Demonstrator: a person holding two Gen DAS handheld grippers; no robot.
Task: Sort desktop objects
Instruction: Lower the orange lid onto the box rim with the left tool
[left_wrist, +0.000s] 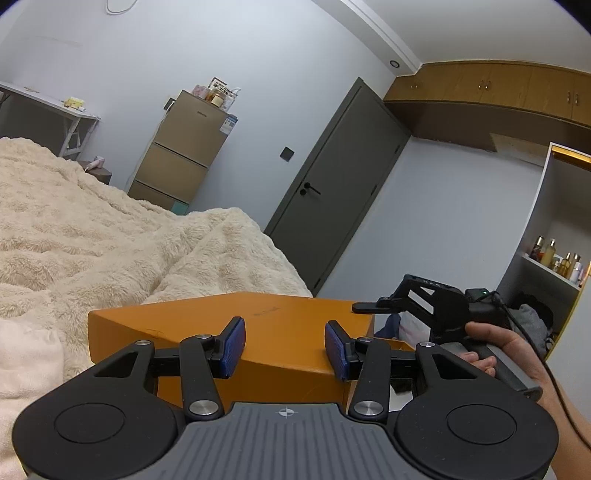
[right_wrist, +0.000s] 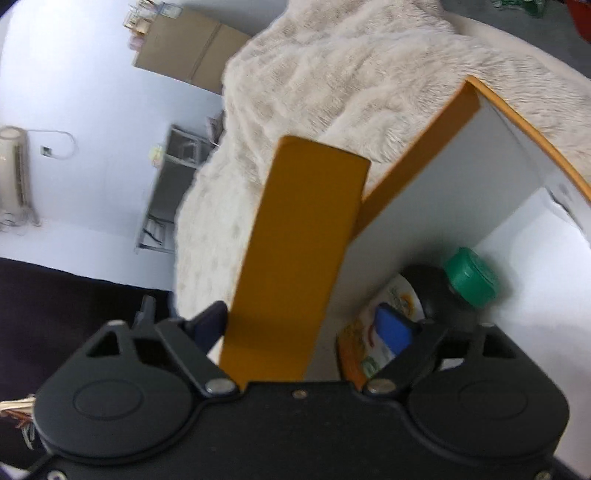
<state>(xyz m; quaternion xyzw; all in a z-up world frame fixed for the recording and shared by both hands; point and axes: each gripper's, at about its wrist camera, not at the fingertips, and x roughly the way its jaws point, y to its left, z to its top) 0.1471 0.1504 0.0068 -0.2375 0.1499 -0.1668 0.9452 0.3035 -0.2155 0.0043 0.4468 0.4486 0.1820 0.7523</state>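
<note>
Left gripper (left_wrist: 284, 349): your fingers clamping orange lid (left_wrist: 258, 325), stiff light card, gripping edge.
Right gripper (right_wrist: 303, 328): your fingers standing part-open astride lid rim, grip unclear.
Bottle (right_wrist: 417, 302) lying inside orange box (right_wrist: 424, 155) on bed (right_wrist: 332, 74); rounded, slippery, taking it mid-body.

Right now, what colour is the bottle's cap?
Green; the bottle's cap shows best in the right wrist view.

Even indoor light; right view motion-blurred; fisheye bends both edges.
</note>
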